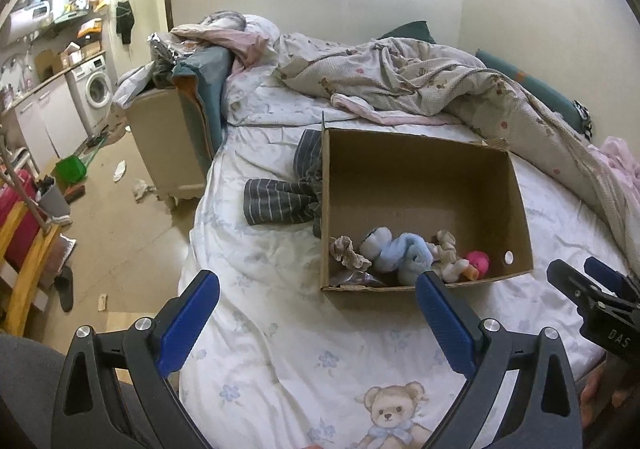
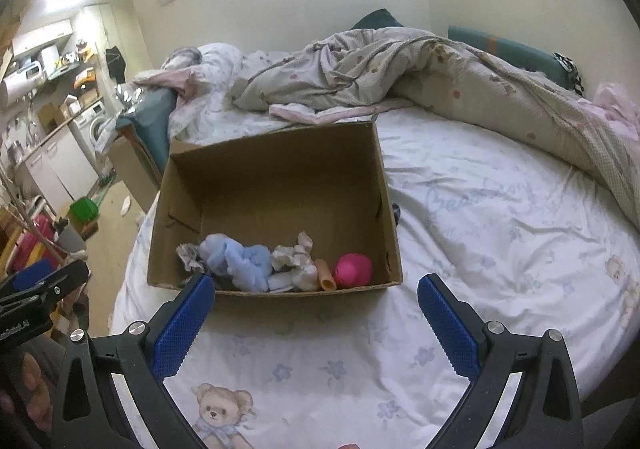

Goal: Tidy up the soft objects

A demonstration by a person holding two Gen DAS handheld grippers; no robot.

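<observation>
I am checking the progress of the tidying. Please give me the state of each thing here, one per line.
Left tool: open, empty.
Right tool: open, empty.
Cardboard box: open, upright on the bed.
Soft toys: inside the box, by its near wall.
Striped cloth: outside, beside the box.
Quilt: crumpled.

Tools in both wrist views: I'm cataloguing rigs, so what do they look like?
Left tool and right tool match: black angular frames, silver screws and textured blue finger pads. White lettering, only partly legible, marks the bodies. No cables show.
</observation>
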